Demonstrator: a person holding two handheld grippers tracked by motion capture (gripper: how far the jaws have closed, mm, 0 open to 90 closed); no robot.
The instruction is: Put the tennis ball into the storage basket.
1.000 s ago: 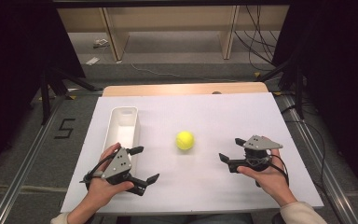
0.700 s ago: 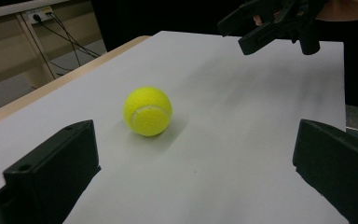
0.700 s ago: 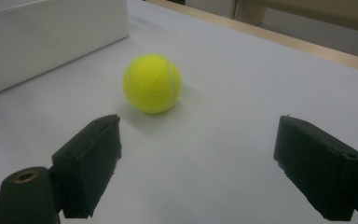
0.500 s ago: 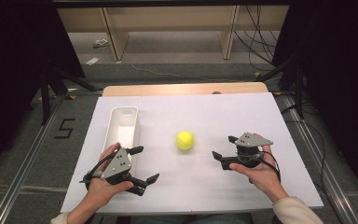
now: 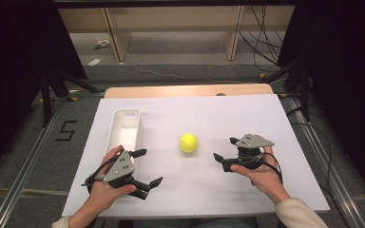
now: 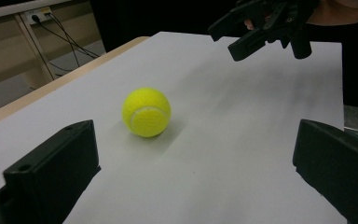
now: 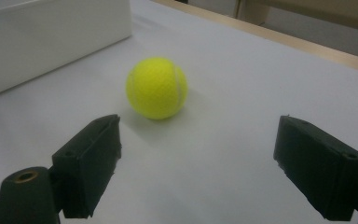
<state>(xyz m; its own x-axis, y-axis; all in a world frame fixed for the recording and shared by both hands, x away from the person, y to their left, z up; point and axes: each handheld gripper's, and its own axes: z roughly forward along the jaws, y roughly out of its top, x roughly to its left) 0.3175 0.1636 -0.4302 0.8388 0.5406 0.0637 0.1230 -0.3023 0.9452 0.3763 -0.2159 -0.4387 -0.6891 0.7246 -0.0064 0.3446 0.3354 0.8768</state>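
Ball [image 5: 188, 142] sits mid-counter on the white sheet [image 5: 209, 190], free, nothing touching it. Right tongs [image 5: 223, 151] just beside it on its right, released, jaws wide, aimed at it, not touching. Left tongs [image 5: 147, 167] near the front edge, also released and empty, farther from ball. White bin [image 5: 115, 128] left of ball, apart from it.
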